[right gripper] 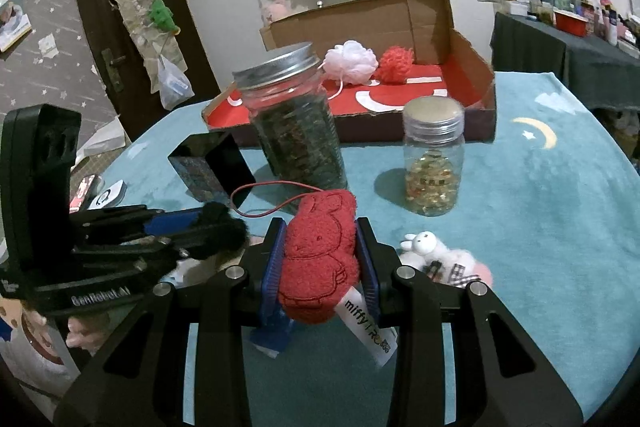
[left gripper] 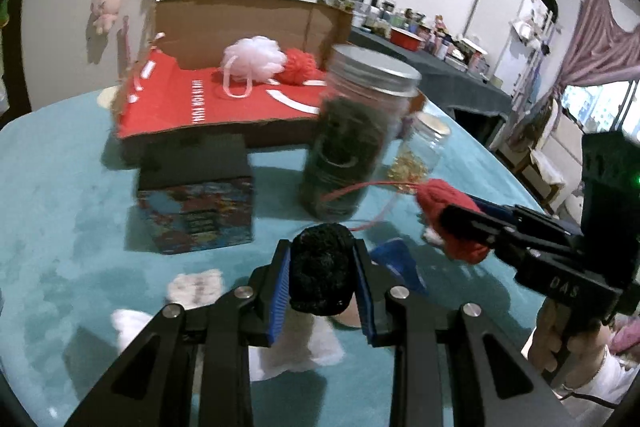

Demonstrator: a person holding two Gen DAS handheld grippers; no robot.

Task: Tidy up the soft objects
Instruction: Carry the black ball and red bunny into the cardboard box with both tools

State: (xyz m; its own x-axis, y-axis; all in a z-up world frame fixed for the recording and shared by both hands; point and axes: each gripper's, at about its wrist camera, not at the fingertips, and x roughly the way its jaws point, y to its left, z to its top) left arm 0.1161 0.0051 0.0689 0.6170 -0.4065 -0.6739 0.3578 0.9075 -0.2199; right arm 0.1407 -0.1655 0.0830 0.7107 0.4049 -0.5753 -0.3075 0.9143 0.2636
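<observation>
My left gripper is shut on a black fluffy pompom, held above the teal table. My right gripper is shut on a red plush rabbit with a red cord and a white "miffy" tag. The right gripper with the red plush also shows in the left wrist view. The left gripper with the black pompom shows at the left of the right wrist view. A cardboard box with a red floor holds a white mesh puff and a red pompom.
A tall jar with dark contents and a small jar with golden bits stand before the box. A black box stands left of them. White plush toys lie on the teal cloth; another white toy lies under my left gripper.
</observation>
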